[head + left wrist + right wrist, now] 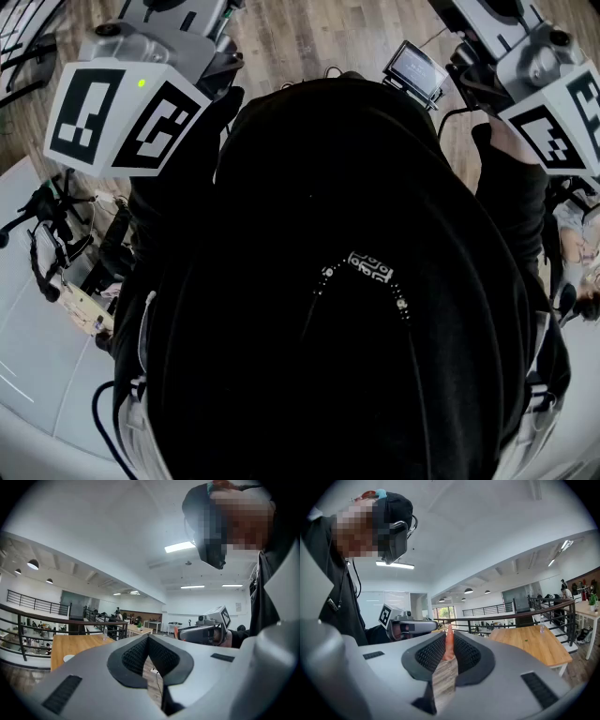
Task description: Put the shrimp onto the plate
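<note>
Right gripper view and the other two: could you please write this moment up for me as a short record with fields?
left gripper: jaws together, nothing between them
right gripper: shut on the shrimp
shrimp: orange-pink, upright between the pads, tip poking above them
pose: both grippers held up side by side, each showing in the other's view
plate: not in any view
head view: mostly filled by the person's black top

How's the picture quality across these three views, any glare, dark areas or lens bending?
Head view: black clothing fills most of the frame, nearly featureless dark. Left gripper view: the ceiling light blows out white, the railing bows from fisheye. Right gripper view: evenly lit, shrimp between the jaws sharp, corners vignetted black.
</note>
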